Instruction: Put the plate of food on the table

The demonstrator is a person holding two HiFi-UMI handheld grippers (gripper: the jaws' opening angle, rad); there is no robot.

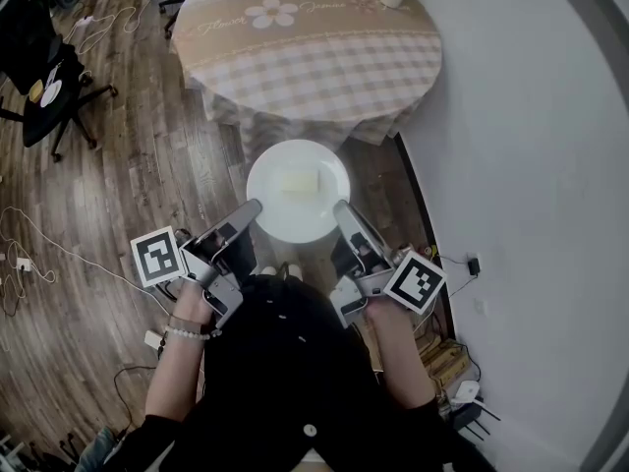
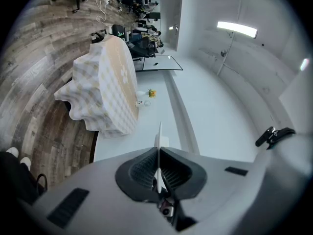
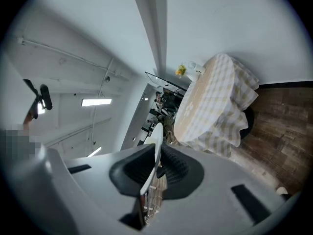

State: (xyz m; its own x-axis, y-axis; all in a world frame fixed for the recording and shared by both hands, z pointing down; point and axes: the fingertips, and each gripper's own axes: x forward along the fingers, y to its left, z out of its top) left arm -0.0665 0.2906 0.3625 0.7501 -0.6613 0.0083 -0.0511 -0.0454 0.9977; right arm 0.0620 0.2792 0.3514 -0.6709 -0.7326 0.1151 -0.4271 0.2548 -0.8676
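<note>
While we hold it off the wood floor (image 1: pixel 128 175), the plate (image 1: pixel 298 209) reads as round, white and glossy, with a pale yellowish block of food (image 1: pixel 298 183) near its middle. We see the left gripper (image 1: pixel 253 208) pinching the plate's left rim and the right gripper (image 1: pixel 342 208) pinching its right rim. In both gripper views the thin rim sits edge-on between the dark ribbed pads (image 2: pixel 142 170). The plate hangs just near of the round table (image 1: pixel 305 57), which wears a beige checked cloth with a daisy print.
</note>
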